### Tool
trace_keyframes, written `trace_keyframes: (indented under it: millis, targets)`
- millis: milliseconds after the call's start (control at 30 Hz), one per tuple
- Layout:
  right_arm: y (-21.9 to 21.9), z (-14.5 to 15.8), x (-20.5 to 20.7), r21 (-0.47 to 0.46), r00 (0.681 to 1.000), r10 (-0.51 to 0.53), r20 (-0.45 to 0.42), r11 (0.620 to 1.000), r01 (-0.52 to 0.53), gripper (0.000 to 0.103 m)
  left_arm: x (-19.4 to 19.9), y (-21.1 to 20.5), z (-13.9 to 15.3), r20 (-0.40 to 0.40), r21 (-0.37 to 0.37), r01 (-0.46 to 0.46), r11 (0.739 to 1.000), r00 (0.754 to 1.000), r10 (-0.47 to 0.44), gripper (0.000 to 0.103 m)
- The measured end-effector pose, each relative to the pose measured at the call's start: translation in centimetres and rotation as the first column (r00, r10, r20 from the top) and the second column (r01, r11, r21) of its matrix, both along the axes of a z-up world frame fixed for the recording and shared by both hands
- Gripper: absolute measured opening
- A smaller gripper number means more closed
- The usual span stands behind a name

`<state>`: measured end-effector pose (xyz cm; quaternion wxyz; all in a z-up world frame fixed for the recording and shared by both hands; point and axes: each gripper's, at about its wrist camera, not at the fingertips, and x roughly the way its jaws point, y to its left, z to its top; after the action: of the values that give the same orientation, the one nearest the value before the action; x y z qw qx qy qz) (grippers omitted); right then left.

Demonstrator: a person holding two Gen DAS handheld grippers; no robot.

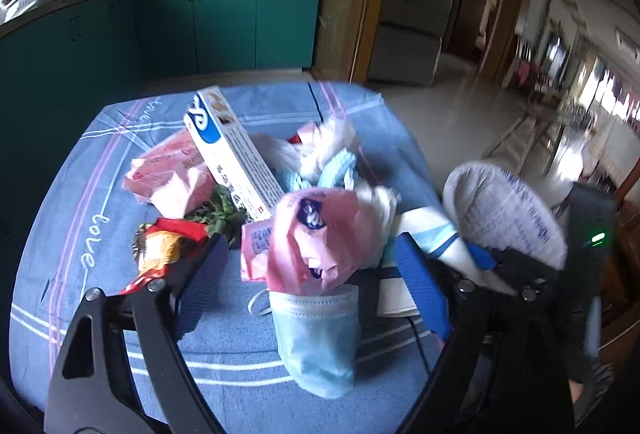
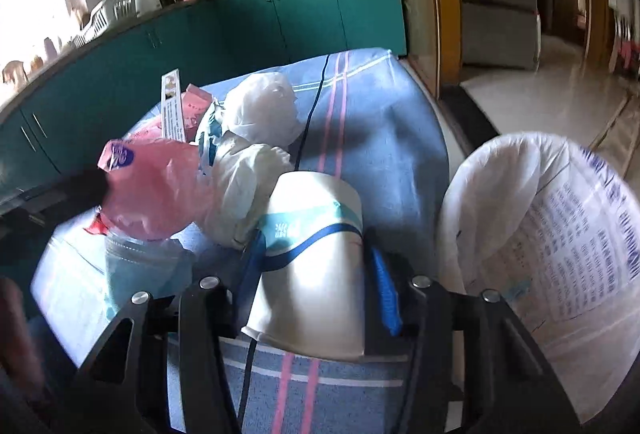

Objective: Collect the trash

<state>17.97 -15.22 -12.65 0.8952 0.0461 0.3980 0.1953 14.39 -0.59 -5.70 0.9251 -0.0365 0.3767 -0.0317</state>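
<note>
My left gripper (image 1: pixel 312 254) stands open over a blue striped cloth (image 1: pixel 224 366), its jaws wide apart. Between them lie a pink plastic bag (image 1: pixel 320 230) and a blue face mask (image 1: pixel 316 338); neither pad presses on them. My right gripper (image 2: pixel 316 250) is shut on a white paper cup (image 2: pixel 312 274) with a blue band, one pad against each side. An open white trash bag (image 2: pixel 540 234) with blue print sits just right of that cup, off the table's edge. In the left wrist view the cup (image 1: pixel 424 230) and trash bag (image 1: pixel 508 213) are on the right.
Behind the pink bag lie a white-blue toothpaste box (image 1: pixel 228 153), a pink tissue pack (image 1: pixel 172 173), a red snack wrapper (image 1: pixel 164 250), green leaves (image 1: pixel 220 213) and crumpled white plastic (image 2: pixel 264 113). A black cable (image 2: pixel 316 101) crosses the cloth. Teal cabinets (image 1: pixel 224 21) stand behind.
</note>
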Motion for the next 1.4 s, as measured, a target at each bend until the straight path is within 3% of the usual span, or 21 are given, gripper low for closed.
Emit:
trace_keyframes:
  millis: [33, 100, 133, 200, 300, 433, 700, 733, 800, 833, 867, 900, 1133, 1400]
  targets:
    - [-0.2, 0.1, 0.0, 0.003, 1.0, -0.001, 0.0, 1.0, 0.001, 0.052, 0.4, -0.1, -0.3, -0.005, 0.001, 0.006, 1.0, 1.0, -0.006, 0.085]
    - [-0.1, 0.1, -0.2, -0.018, 1.0, -0.008, 0.008, 1.0, 0.008, 0.073, 0.8, -0.1, -0.7, -0.015, -0.016, 0.012, 1.0, 1.0, -0.012, 0.084]
    - [0.0, 0.1, -0.4, -0.035, 1.0, -0.012, 0.014, 0.999, 0.012, 0.077, 1.2, 0.0, -0.9, -0.025, -0.032, 0.019, 0.999, 0.999, -0.02, 0.081]
    - [0.2, 0.1, -0.6, -0.048, 1.0, 0.0, 0.021, 0.999, 0.001, 0.081, 1.8, 0.0, -1.5, -0.056, -0.052, 0.03, 0.998, 0.998, -0.033, 0.055]
    - [0.8, -0.1, -0.7, -0.06, 1.0, 0.018, 0.02, 0.998, -0.017, 0.085, 2.3, 0.2, -2.1, -0.082, -0.054, 0.028, 0.998, 0.996, -0.033, 0.043]
    - [1.5, -0.5, -0.6, -0.082, 0.999, 0.032, 0.011, 0.996, -0.03, 0.091, 1.7, 1.1, -1.8, -0.068, -0.105, 0.011, 0.994, 0.997, -0.018, 0.041]
    - [2.6, -1.4, 0.2, -0.136, 0.998, 0.032, -0.048, 0.99, -0.039, 0.092, -0.1, 2.1, 0.3, 0.011, -0.094, -0.021, 0.995, 1.0, 0.022, 0.041]
    - [2.5, -1.4, 0.2, -0.131, 0.998, 0.034, -0.052, 0.991, -0.041, 0.09, -0.3, 2.1, 0.5, 0.018, -0.091, -0.021, 0.996, 1.0, 0.023, 0.041]
    - [2.5, -1.3, 0.0, -0.127, 0.999, 0.039, -0.034, 0.991, -0.043, 0.074, -0.5, 2.1, 0.8, 0.027, -0.091, -0.025, 0.996, 0.999, 0.027, 0.041]
    - [2.5, -1.3, -0.1, -0.126, 0.999, 0.043, -0.031, 0.991, -0.046, 0.071, -0.7, 2.2, 1.0, 0.032, -0.092, -0.026, 0.995, 0.999, 0.029, 0.041]
    - [2.5, -1.3, -0.2, -0.116, 0.998, 0.054, -0.027, 0.992, -0.057, 0.058, -0.8, 2.3, 1.1, 0.037, -0.093, -0.026, 0.995, 0.999, 0.03, 0.041]
    - [2.5, -1.2, -0.3, -0.098, 0.997, 0.069, -0.027, 0.993, -0.071, 0.039, -1.0, 2.3, 1.3, 0.042, -0.094, -0.028, 0.995, 0.999, 0.033, 0.041]
    - [1.7, -0.5, -0.6, -0.028, 0.998, 0.061, -0.005, 0.998, -0.061, 0.027, -1.7, 2.9, 1.9, 0.066, -0.104, -0.039, 0.994, 0.997, 0.046, 0.041]
    - [0.0, 0.7, -1.1, 0.026, 0.999, 0.029, 0.042, 0.999, -0.03, 0.025, -1.8, 2.8, 2.2, 0.078, -0.137, -0.021, 0.99, 0.996, 0.032, 0.041]
